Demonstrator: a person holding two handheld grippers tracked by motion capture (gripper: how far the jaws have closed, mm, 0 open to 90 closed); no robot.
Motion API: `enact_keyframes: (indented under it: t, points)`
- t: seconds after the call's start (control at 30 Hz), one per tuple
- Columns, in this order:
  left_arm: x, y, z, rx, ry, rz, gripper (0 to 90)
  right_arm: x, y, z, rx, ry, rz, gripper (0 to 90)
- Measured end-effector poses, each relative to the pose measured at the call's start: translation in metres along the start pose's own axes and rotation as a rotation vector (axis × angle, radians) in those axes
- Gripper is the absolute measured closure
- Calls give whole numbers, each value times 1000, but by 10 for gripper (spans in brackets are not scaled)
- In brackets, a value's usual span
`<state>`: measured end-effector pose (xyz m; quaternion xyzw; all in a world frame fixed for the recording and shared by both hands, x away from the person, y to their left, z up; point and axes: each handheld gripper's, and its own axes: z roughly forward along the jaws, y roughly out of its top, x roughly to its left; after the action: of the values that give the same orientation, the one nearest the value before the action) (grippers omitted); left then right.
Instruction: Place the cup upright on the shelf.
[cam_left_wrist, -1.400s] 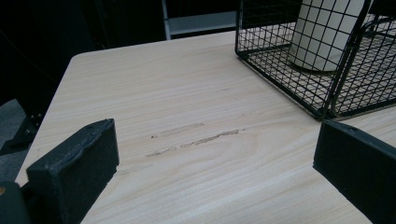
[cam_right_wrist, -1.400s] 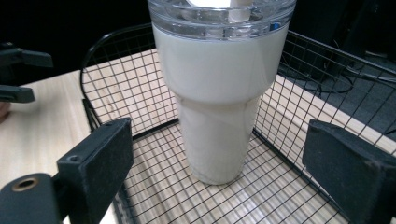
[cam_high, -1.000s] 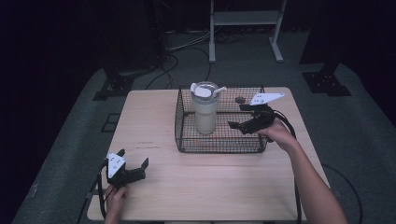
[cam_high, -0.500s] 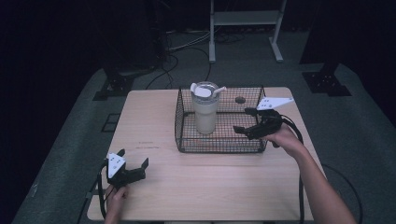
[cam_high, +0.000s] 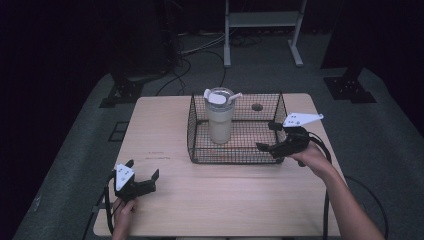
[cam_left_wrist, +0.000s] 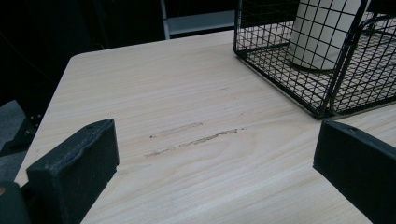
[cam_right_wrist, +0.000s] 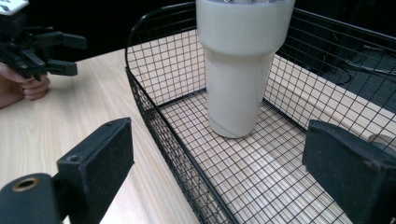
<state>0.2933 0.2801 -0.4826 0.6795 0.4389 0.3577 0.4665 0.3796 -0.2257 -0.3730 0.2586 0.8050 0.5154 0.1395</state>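
Jaws of both grippers gape empty over a pale wooden table (cam_high: 220, 195) in a dark room.

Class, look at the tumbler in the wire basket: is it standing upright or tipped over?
Upright. The tumbler stands on its base on the wire basket floor, lid and straw on top; the right gripper view shows its base flat on the mesh.

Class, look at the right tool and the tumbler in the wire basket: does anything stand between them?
Nothing solid does. The right tool hangs open over the wire basket, at its right end, above the rim. The tumbler stands upright on the basket floor straight ahead, with only bare mesh between.
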Motion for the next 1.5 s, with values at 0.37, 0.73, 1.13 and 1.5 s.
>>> enact_keyframes:
  t: [0.37, 0.73, 1.13, 1.5]
  points:
    - [0, 0, 0, 1, 0, 0, 0, 8, -13, -10, -20, 11, 9, 83]
    - [0, 0, 0, 1, 1, 0, 0, 17, -28, -19, -29, 20, 18, 83]
    - [0, 0, 0, 4, 1, 4, 0, 24, -47, -27, -33, 27, 26, 85]
    - [-1, 0, 0, 1, 1, -1, 0, 27, -65, -38, -45, 11, 44, 85]
